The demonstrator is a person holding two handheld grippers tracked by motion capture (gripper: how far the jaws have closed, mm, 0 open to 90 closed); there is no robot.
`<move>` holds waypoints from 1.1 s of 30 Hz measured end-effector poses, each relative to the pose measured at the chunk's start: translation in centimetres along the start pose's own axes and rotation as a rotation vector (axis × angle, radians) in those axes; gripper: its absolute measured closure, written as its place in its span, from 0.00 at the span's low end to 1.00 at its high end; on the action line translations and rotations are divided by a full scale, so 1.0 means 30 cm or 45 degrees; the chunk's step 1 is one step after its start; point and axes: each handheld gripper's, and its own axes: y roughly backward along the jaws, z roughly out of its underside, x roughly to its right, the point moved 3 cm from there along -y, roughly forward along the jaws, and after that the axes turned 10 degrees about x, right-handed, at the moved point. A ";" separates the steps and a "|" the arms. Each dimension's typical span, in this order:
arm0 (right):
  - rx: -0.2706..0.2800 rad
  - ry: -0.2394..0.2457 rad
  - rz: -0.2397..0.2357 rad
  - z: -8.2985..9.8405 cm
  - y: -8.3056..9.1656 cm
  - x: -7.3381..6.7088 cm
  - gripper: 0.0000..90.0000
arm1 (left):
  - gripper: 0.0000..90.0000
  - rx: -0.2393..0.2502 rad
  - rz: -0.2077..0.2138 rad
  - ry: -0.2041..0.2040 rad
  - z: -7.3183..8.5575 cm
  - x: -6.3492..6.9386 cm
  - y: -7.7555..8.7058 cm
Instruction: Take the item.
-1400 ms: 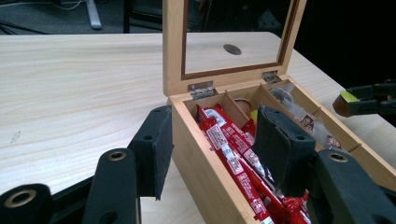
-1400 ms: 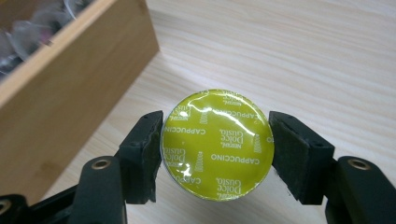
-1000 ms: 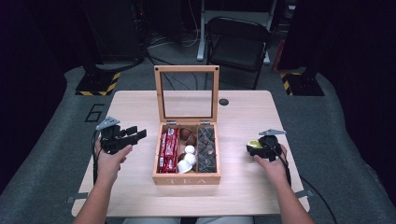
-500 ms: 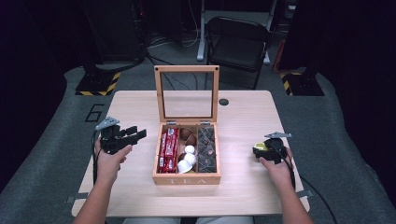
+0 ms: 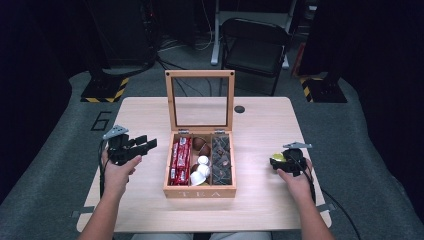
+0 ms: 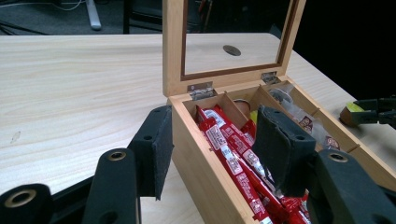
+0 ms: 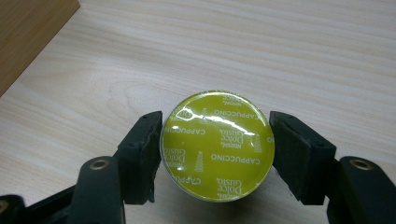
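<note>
Right claw (image 7: pixel 215 149) pinching yellow coffee capsule (image 7: pixel 217 144) on table (image 7: pixel 280 56); left claw (image 6: pixel 215 154) spread, straddling open tea box (image 6: pixel 201 182) wall.

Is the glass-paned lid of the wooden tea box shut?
No, the glass-paned lid stands upright on its hinges above the wooden tea box, leaving the red sachets and white capsules inside exposed.

A round coffee capsule (image 7: pixel 217 145) with a glossy yellow-green foil lid printed "Cappuccino" sits upright, lid up, on the pale wooden table (image 7: pixel 289 51), at about three o'clock from the open tea box (image 5: pixel 200 192), well apart from it.
</note>
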 end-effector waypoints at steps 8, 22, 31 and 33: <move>-0.001 0.010 -0.009 0.002 -0.005 -0.003 0.37 | 0.52 -0.001 -0.005 0.003 0.001 -0.001 0.002; 0.058 0.019 -0.023 -0.038 0.034 -0.002 0.33 | 0.52 0.002 -0.010 0.007 0.000 -0.007 0.006; 0.099 -0.019 -0.093 -0.108 0.054 -0.038 0.39 | 0.52 -0.002 -0.013 -0.003 -0.001 -0.005 0.005; 0.098 -0.003 -0.108 -0.121 0.058 -0.054 0.40 | 0.51 -0.001 -0.014 0.002 -0.001 -0.006 0.005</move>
